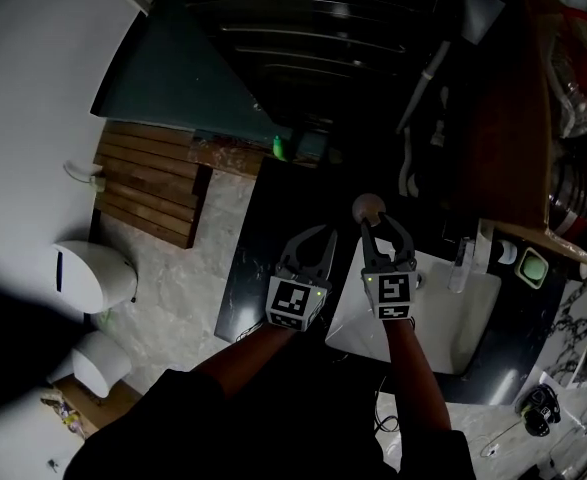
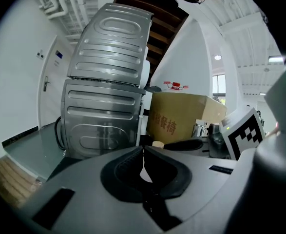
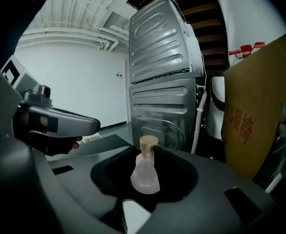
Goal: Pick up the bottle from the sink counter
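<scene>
Bottle [image 3: 145, 172], small and flask-shaped with clear walls and a tan cap, stands on the dark counter [image 1: 263, 258] just beside the white sink [image 1: 473, 318]. It sits between the spread jaws of the right gripper [image 1: 385, 230], which do not press on it. It looks light, smooth and probably slippery, perhaps breakable; the wide lower body seems the safest hold. The left gripper [image 1: 321, 240] hovers alongside, jaws pressed together, empty. Only the right gripper view shows the bottle's shape; the head view gives just its cap from above
</scene>
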